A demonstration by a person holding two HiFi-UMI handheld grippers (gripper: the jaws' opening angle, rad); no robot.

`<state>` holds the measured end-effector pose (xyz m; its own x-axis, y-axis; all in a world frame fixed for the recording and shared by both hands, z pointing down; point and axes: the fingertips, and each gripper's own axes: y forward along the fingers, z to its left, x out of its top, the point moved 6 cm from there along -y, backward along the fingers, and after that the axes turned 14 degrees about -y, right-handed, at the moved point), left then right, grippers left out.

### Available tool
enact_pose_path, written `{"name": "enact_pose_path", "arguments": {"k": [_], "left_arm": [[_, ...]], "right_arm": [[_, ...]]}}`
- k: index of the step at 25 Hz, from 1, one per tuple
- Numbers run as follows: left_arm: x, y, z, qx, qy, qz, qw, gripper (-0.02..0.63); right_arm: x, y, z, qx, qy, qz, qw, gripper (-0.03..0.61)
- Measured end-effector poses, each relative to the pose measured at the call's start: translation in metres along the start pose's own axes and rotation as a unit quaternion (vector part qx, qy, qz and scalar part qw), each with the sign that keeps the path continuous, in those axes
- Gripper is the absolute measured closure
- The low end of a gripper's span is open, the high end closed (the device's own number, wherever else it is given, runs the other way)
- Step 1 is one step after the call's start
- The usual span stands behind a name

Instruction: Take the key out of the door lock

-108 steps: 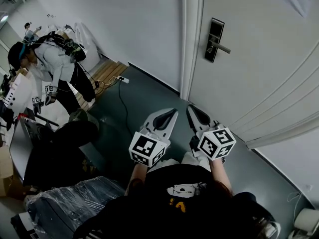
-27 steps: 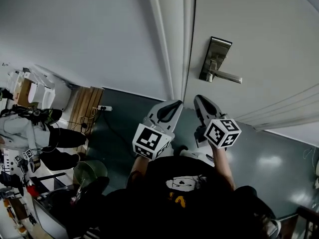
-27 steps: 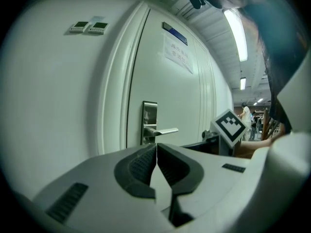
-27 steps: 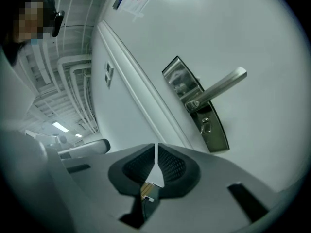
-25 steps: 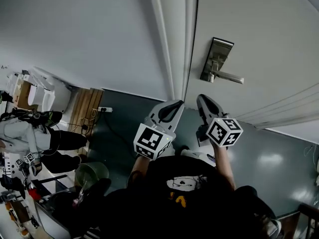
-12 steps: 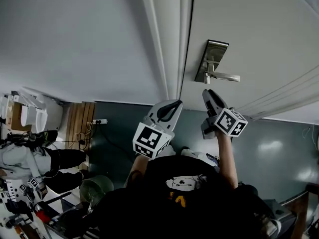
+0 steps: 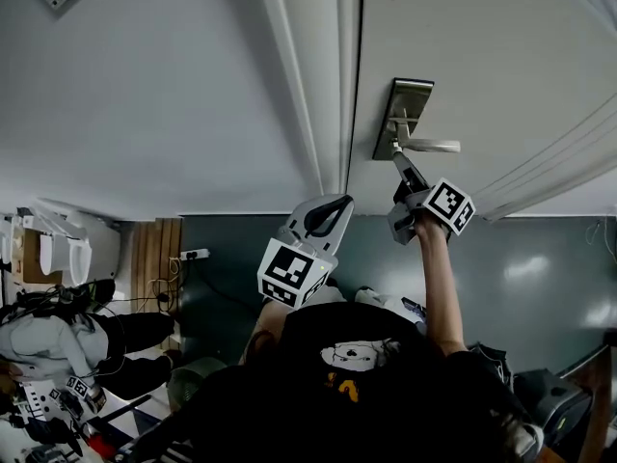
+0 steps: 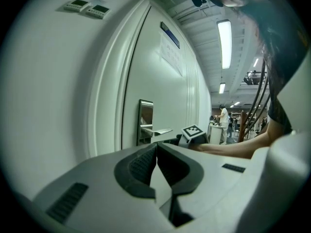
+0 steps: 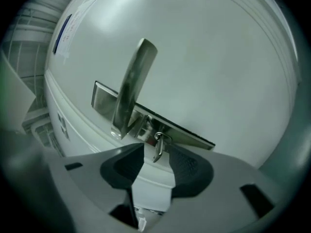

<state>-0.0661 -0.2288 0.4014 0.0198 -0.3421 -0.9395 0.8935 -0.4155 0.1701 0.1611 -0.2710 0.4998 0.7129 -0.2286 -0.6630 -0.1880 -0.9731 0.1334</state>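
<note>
Overhead and close views of lock

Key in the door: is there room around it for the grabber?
Yes. The right gripper has just been opening its jaws; the key hangs between them with gaps both sides. Past the lock plate the door is bare. Crowded beside the key: the handle.

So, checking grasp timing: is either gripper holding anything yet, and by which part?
Nothing is held. The right gripper, jaws just opened, straddles the small silver metal key in the steel lock plate without pressing it. The left gripper is shut, empty.
</note>
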Motion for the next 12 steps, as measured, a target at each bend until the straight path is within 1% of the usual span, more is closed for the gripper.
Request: {"name": "enact_pose_path", "arguments": {"k": [3,6,7,10,12], "left_arm": [[-0.001,-0.002,0.007,-0.001,0.002,0.002,1.0000,0.604],[-0.002,-0.006,0.016,-0.001,0.002,0.002,1.0000,0.604],[-0.002,-0.007,0.018,-0.001,0.001,0.002,1.0000,0.604],[0.001,-0.010,0.022,0.001,0.000,0.000,1.0000,0.604],[0.003,-0.011,0.024,0.002,-0.001,-0.001,1.0000,0.604]], "right_arm": [[0.000,0.011,-0.009,-0.002,0.033,-0.013,0.999,0.433],[-0.004,0.020,-0.014,-0.009,0.052,-0.021,0.998,0.483],[-0.004,0.022,-0.014,-0.009,0.058,-0.024,0.998,0.486],[-0.002,0.024,-0.014,0.004,0.078,-0.040,0.996,0.505],[-0.002,0.026,-0.013,0.021,0.097,-0.051,0.994,0.533]]}}
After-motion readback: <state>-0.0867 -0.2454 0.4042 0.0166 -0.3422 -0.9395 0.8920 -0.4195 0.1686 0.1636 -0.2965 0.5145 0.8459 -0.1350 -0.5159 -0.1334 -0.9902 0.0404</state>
